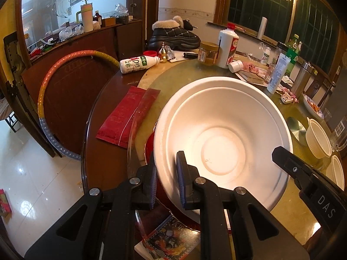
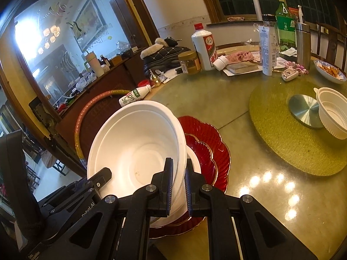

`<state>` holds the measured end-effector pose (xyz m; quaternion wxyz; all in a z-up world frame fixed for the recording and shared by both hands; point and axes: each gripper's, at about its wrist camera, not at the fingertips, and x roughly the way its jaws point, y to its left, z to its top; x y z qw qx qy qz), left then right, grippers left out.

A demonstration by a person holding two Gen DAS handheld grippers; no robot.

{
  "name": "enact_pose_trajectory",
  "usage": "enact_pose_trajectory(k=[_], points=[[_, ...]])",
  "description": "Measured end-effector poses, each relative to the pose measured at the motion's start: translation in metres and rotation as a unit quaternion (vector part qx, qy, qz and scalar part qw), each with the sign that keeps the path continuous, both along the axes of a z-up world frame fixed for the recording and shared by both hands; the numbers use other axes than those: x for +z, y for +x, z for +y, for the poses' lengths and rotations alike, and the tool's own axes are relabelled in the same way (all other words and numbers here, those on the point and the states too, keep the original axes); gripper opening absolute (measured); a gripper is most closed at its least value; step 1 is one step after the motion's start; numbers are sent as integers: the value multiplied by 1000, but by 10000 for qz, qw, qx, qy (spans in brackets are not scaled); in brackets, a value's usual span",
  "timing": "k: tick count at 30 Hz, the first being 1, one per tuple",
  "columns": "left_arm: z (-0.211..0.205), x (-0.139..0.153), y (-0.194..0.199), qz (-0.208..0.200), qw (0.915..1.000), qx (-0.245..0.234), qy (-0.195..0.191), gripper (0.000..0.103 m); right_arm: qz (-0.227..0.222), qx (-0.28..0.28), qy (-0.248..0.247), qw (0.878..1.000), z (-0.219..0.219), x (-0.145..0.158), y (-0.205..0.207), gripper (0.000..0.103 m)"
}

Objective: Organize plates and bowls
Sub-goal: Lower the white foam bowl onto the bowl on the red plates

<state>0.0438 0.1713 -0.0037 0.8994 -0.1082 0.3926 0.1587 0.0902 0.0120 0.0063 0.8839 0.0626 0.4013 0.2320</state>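
Grippers, two, both clamped on one stack of white bowls (image 1: 223, 143). Left gripper (image 1: 167, 182): pads nearly together, pinching the stack's left rim. Right gripper (image 2: 179, 186): pads nearly together, pinching the opposite rim; its black finger tip enters the left view at right. Stack: two nested bowls, mouth tilted up toward the cameras, sitting over red scalloped plates (image 2: 208, 149) near the table (image 2: 249, 177) edge. Further white bowls (image 2: 333, 112) lie far right, on the woven mat (image 2: 282, 147).
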Motion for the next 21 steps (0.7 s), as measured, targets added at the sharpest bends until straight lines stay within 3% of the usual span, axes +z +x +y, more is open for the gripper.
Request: enact_pose_trajectory(k=[21], points=[[3, -3, 2, 36, 10000, 27, -10, 14, 78, 17, -68, 9999, 2, -5, 4, 10]])
